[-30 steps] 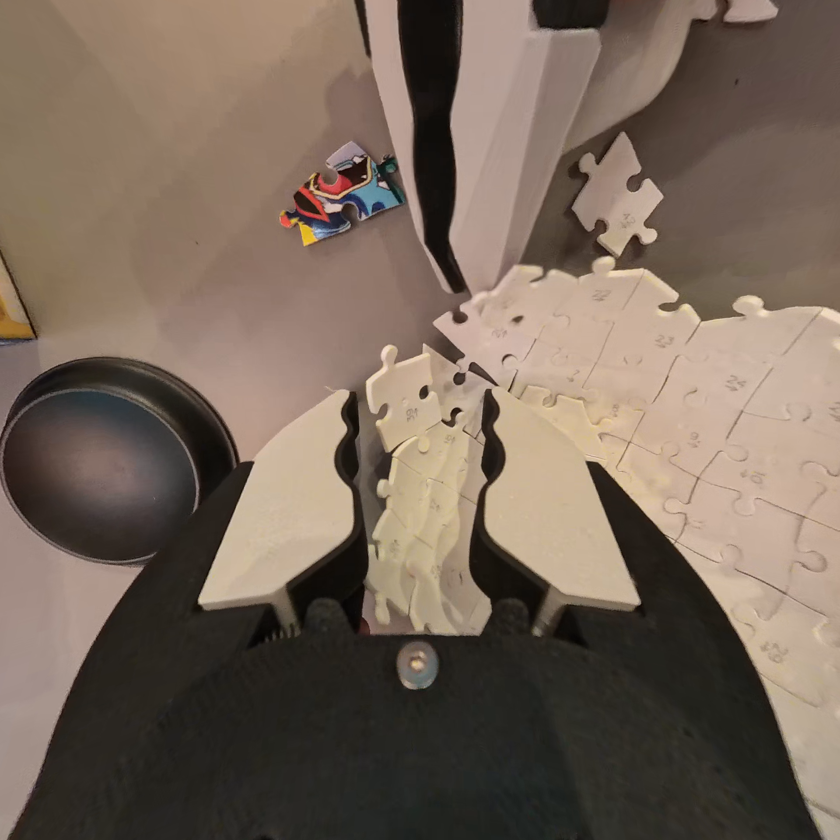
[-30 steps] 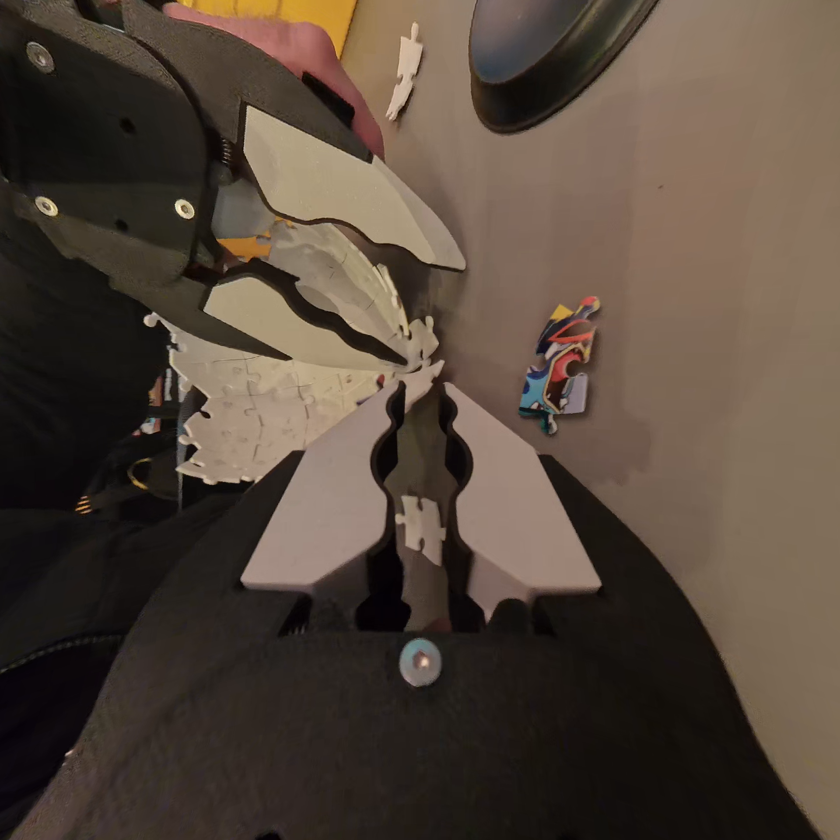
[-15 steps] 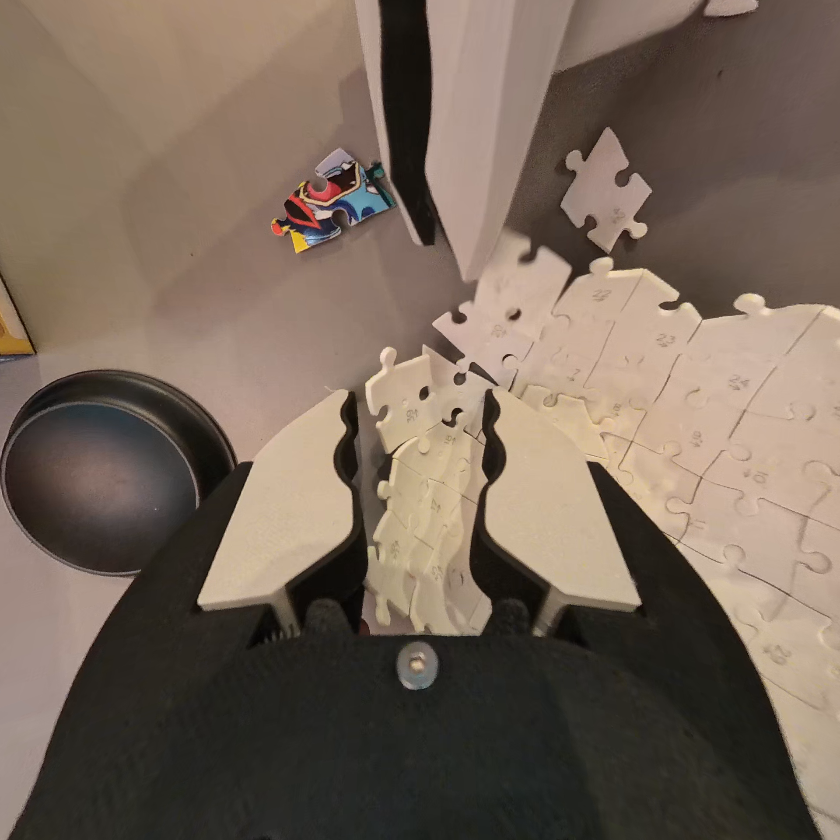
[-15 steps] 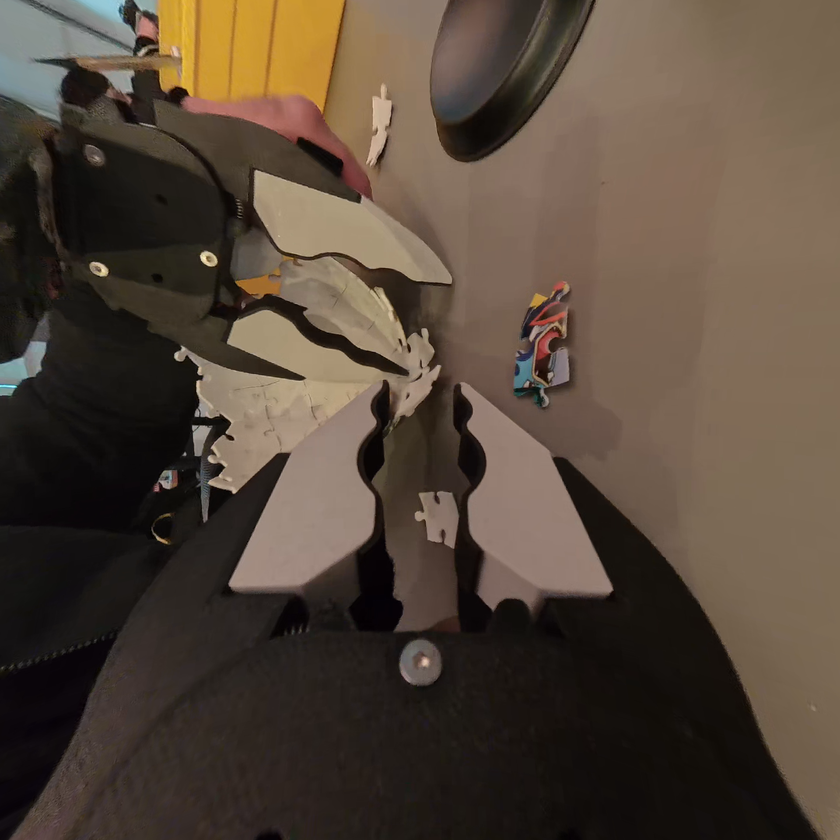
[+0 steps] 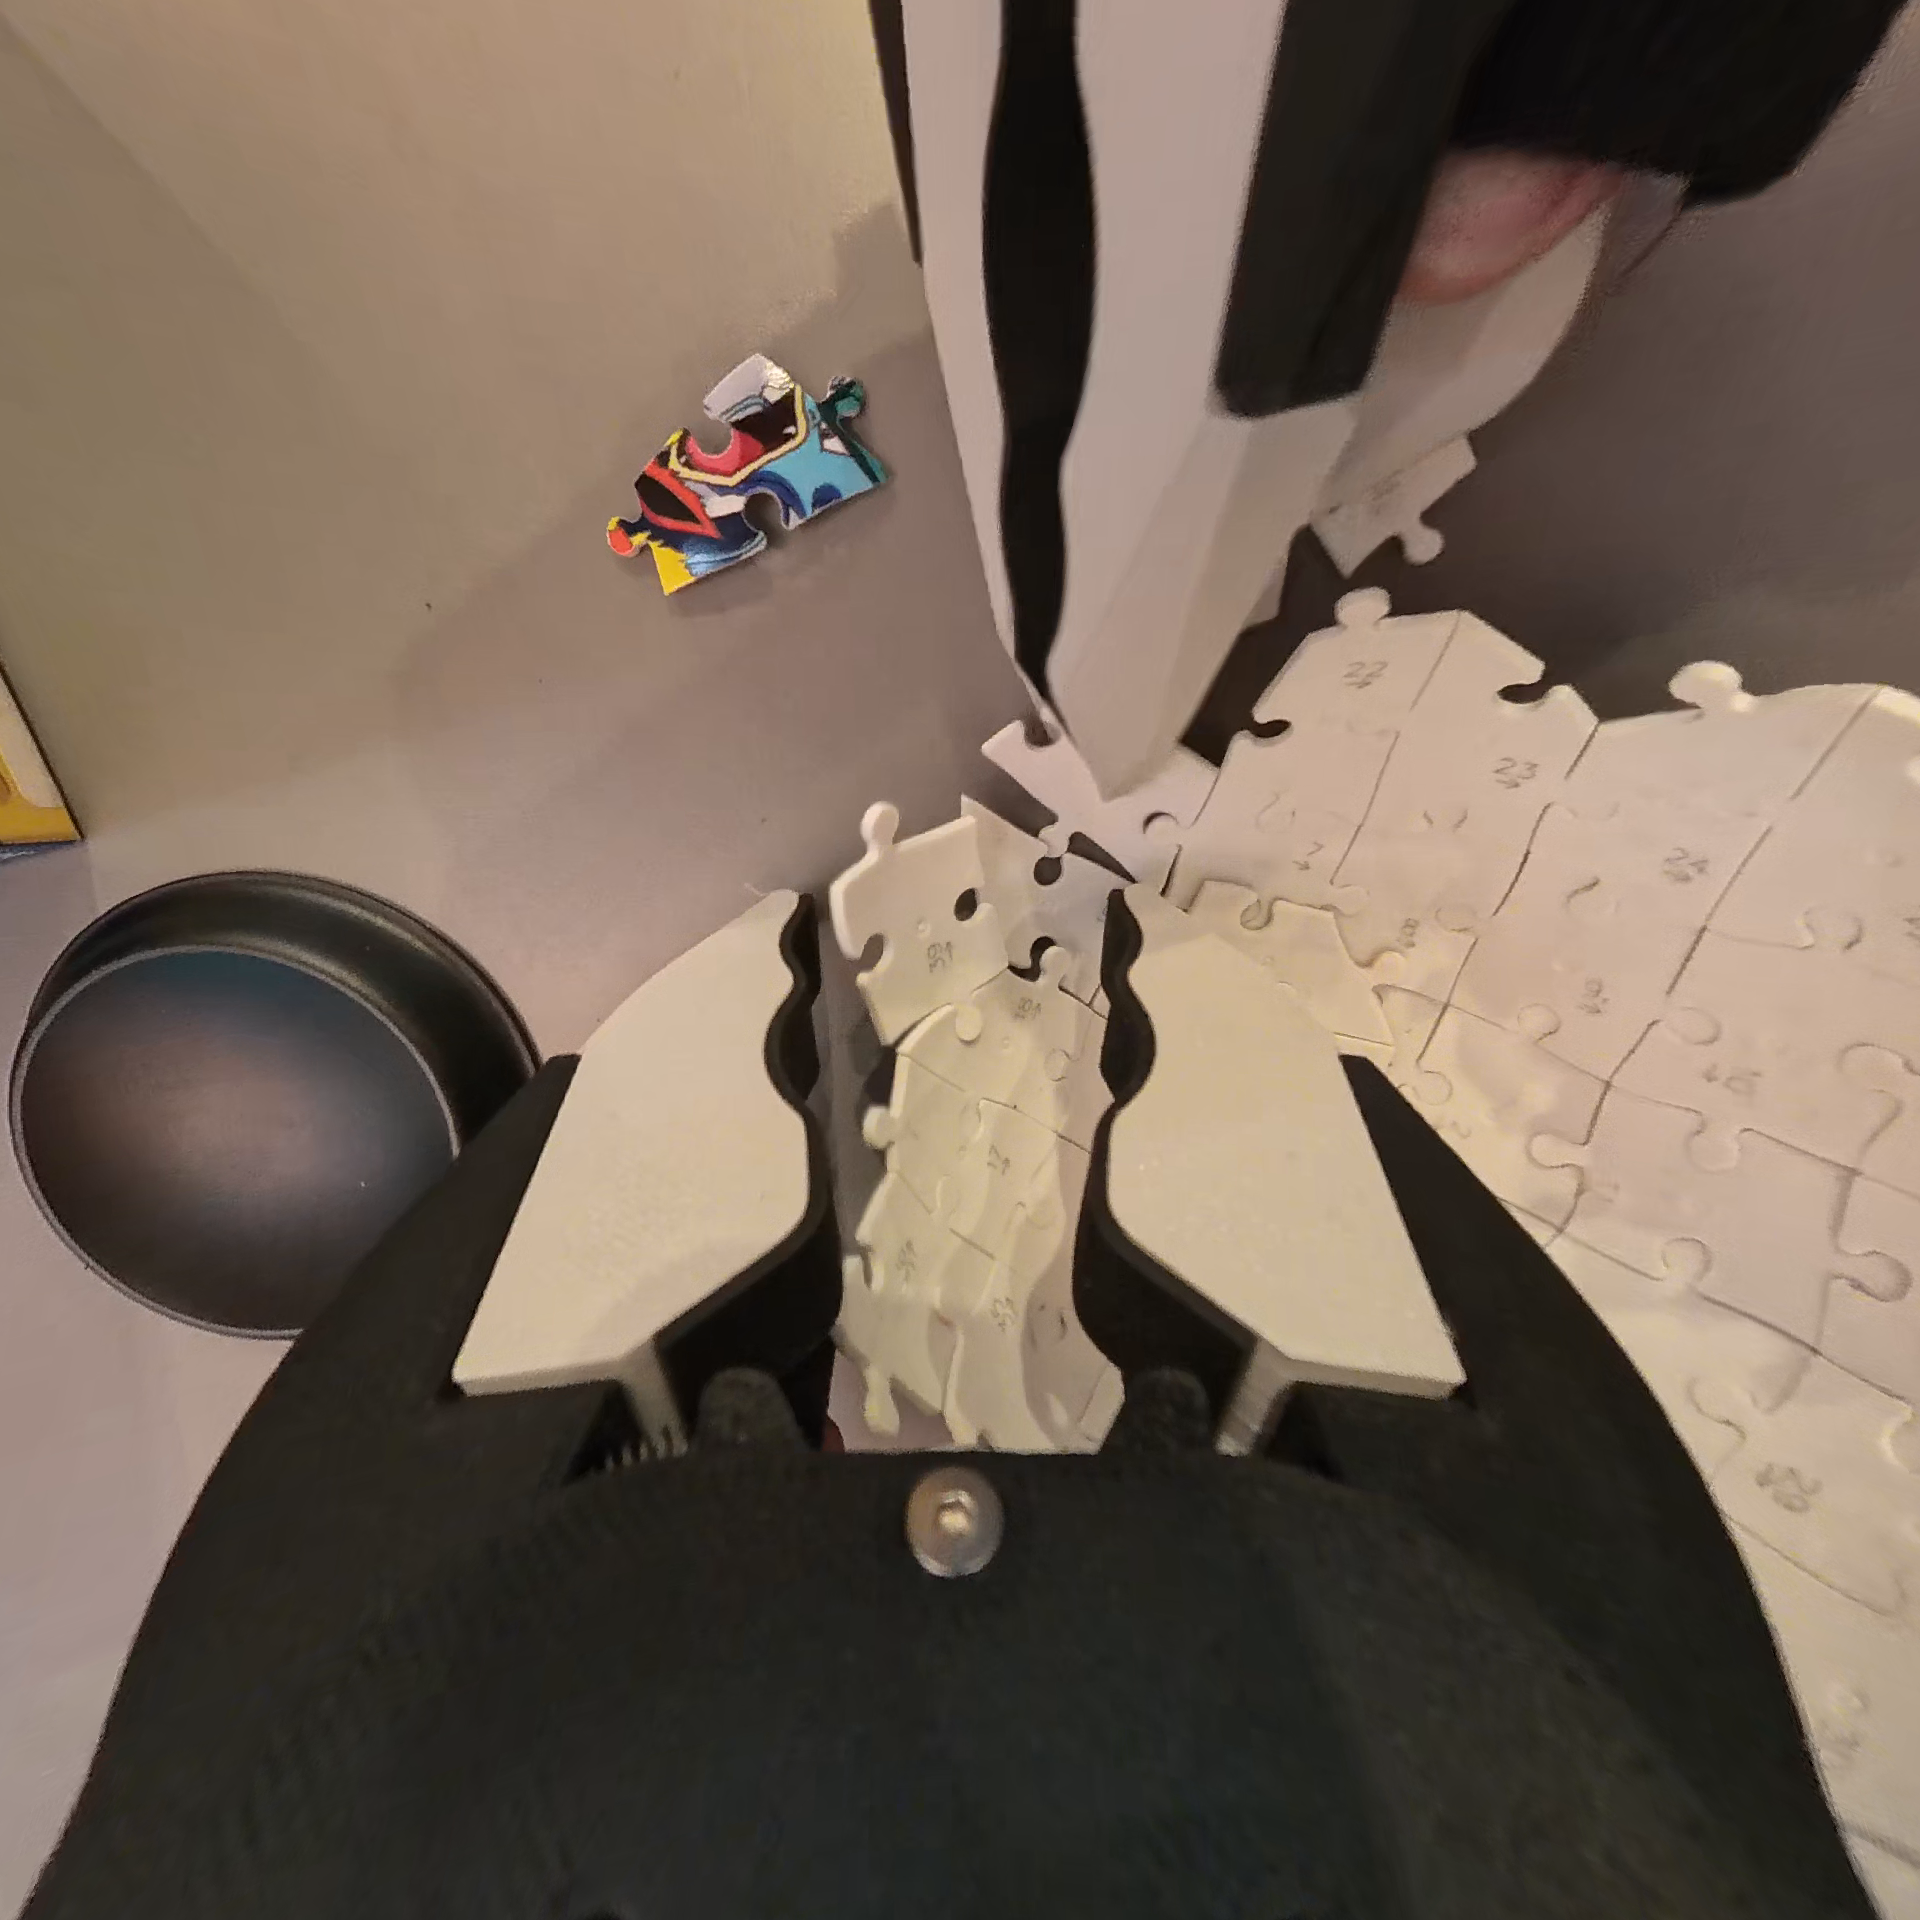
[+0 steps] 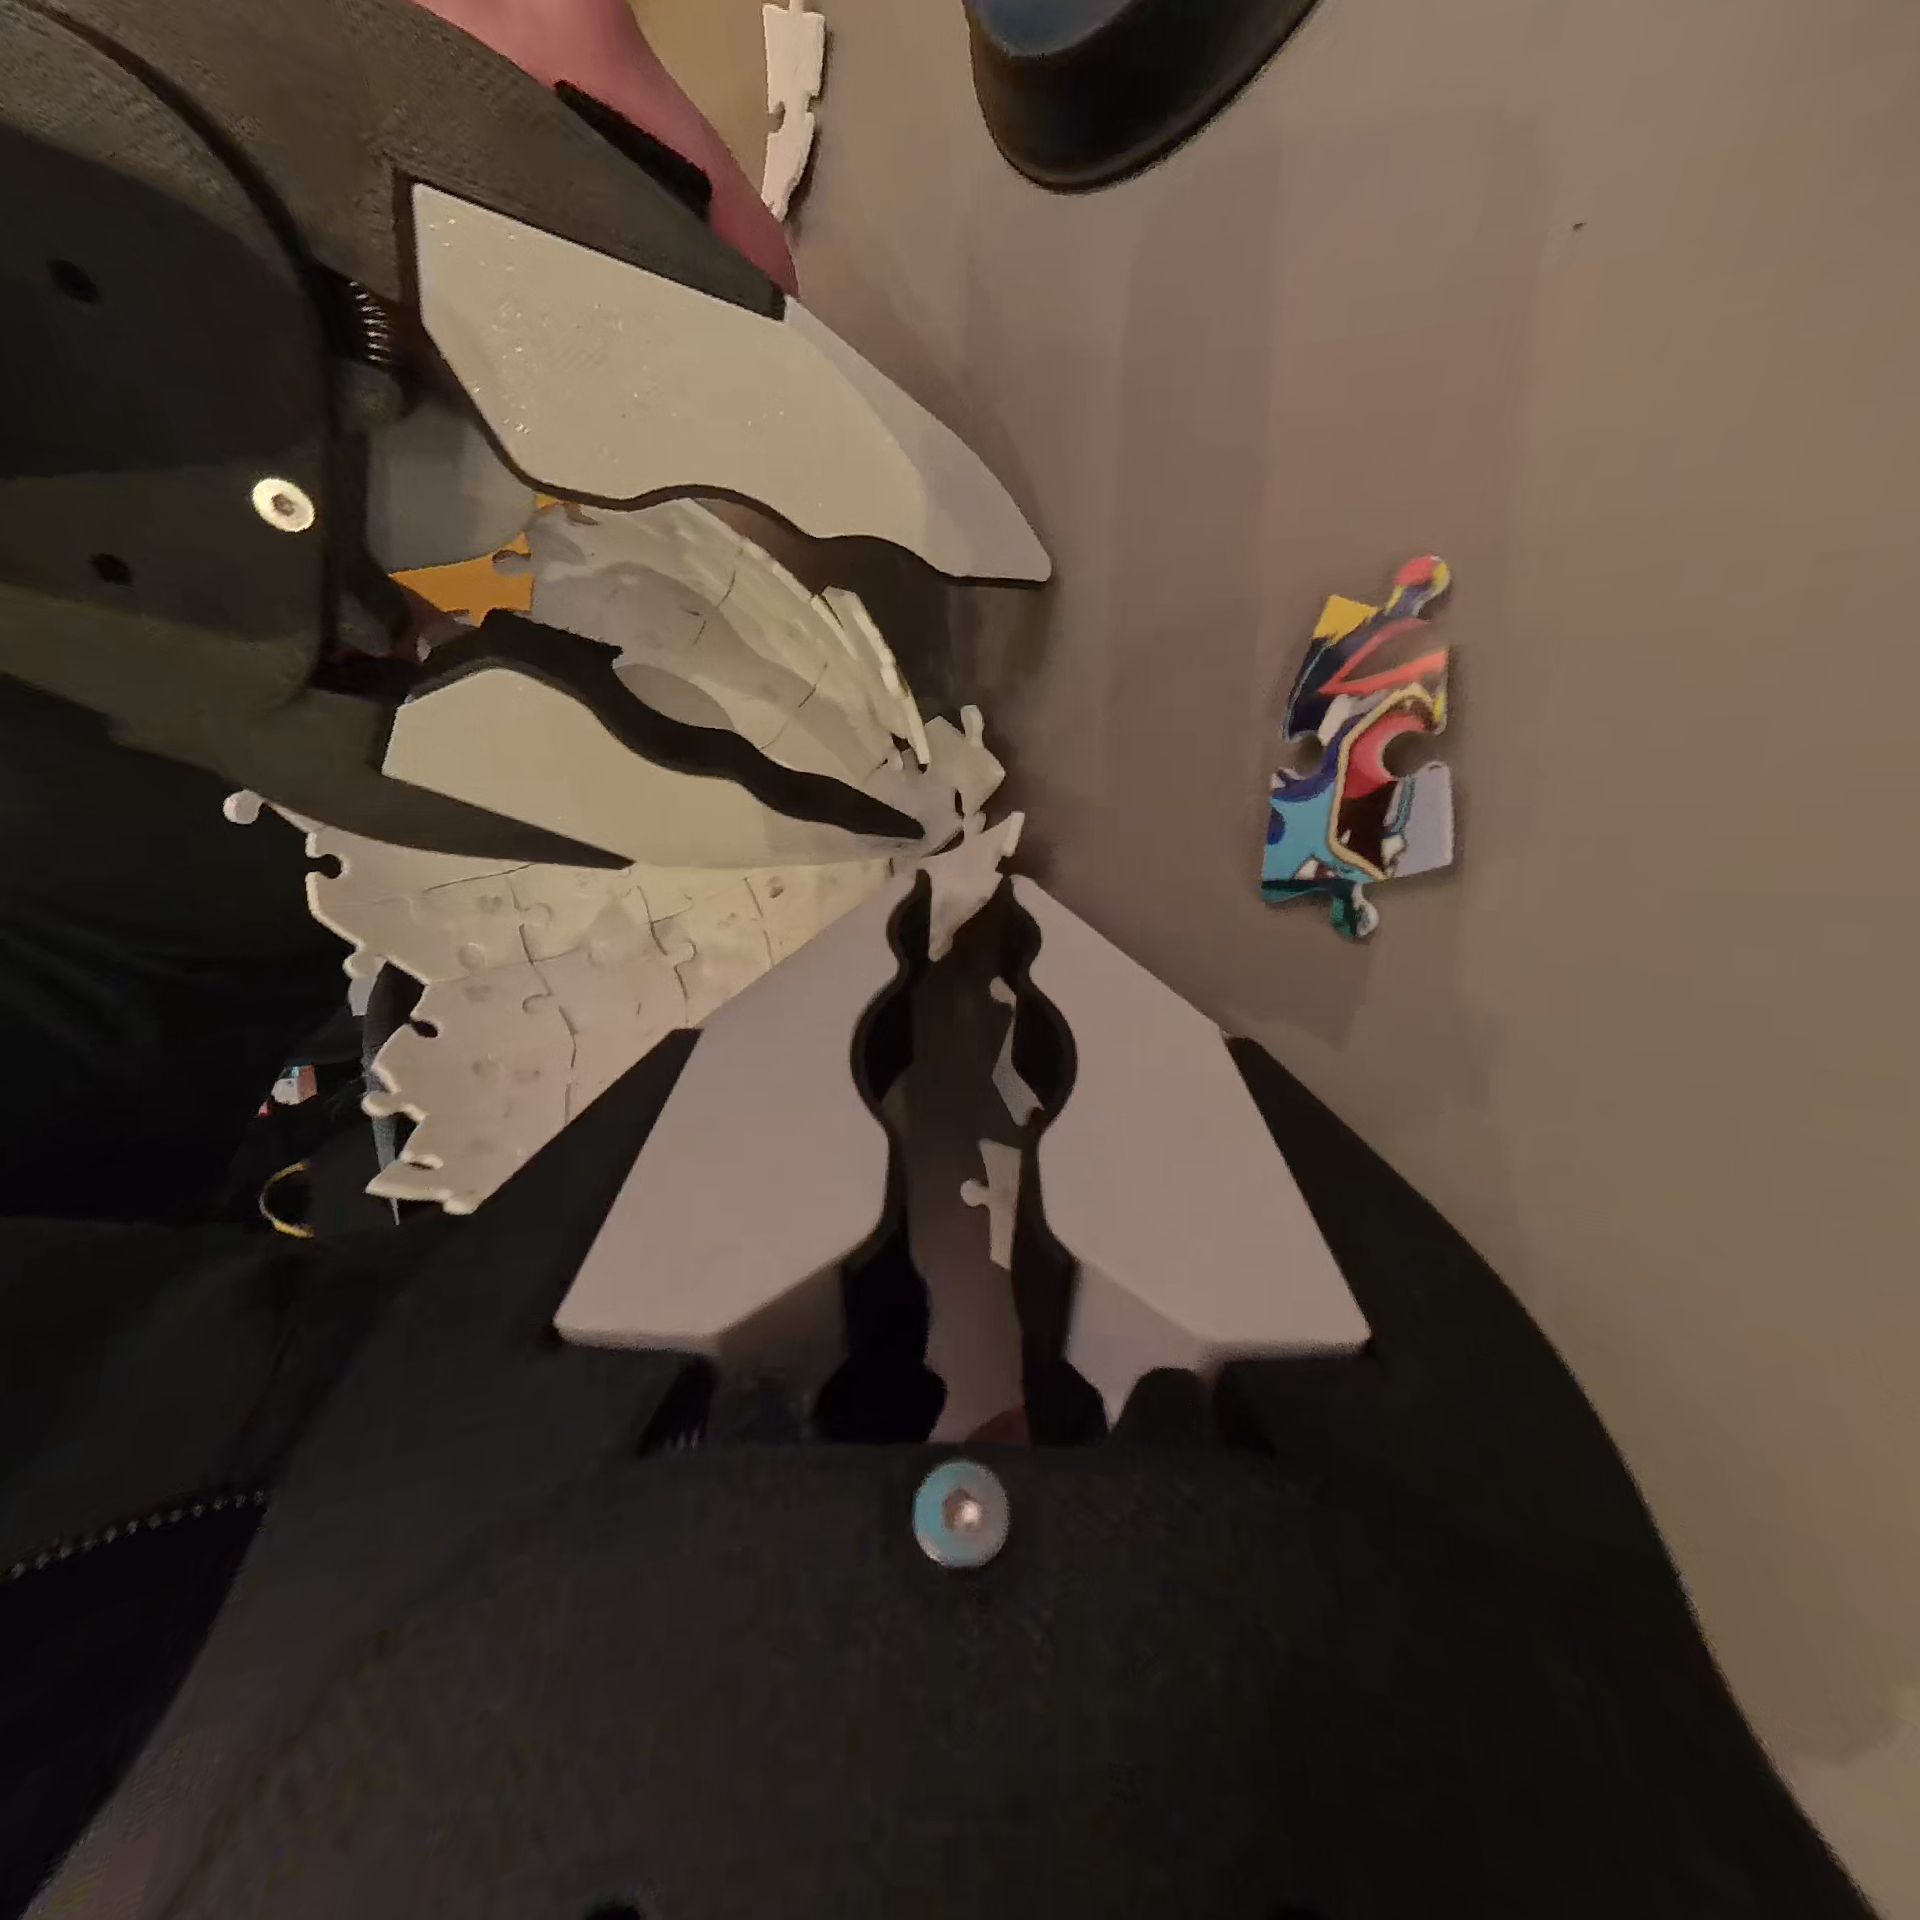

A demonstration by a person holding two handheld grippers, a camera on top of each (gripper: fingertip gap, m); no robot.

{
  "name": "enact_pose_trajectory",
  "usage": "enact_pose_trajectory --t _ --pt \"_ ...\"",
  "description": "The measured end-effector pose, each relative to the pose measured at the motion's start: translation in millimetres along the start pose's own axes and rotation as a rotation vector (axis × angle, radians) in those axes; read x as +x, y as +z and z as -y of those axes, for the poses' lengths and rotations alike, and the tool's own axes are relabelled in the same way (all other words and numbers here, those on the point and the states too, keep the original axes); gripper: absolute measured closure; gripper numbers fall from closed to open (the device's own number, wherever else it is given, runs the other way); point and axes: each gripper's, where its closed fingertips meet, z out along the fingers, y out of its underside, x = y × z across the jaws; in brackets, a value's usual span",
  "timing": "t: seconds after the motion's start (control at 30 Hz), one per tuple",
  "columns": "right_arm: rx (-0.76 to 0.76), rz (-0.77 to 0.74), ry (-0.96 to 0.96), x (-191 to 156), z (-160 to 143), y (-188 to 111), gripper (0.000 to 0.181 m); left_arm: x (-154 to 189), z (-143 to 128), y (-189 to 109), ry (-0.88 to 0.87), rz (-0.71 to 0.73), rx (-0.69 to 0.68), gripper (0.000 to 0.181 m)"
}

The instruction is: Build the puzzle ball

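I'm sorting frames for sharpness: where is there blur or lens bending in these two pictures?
Left wrist view: the sleeve and hand at top right are smeared, while the assembled puzzle sheet is sharp. Right wrist view: the coloured piece is slightly soft, and the wide lens bends the table edges; warm, dim light in both.

Setting: an indoor hobby or work table, home or office not determinable. Evidence: a plain grey tabletop point(image 5: 312, 364) under warm artificial light, carrying loose jigsaw parts, namely a joined colourful printed pair of pieces point(image 5: 743, 473) and a white single piece point(image 6: 792, 99). A round dark metal dish point(image 5: 239, 1101) stands on the same surface. A yellow box edge point(image 5: 31, 769) shows at the left margin. No machinery, shelving or kitchen fittings are visible.
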Motion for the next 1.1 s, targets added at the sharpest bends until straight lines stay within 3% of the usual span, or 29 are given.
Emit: enact_pose_trajectory --t 0.2,0.8,1.1 --pt "0.038 -0.009 -0.051 -0.7 4.1 2.5 0.181 0.6 0.4 -0.3 -0.004 -0.011 0.013 0.128" --pt "0.035 -0.005 -0.219 -4.4 5.4 4.0 0.180 1.2 0.1 -1.1 -0.005 -0.035 0.038 0.128" --pt "0.040 0.036 -0.132 -4.4 7.9 5.6 0.180 0.8 0.0 -0.9 0.005 -0.024 0.044 0.129"
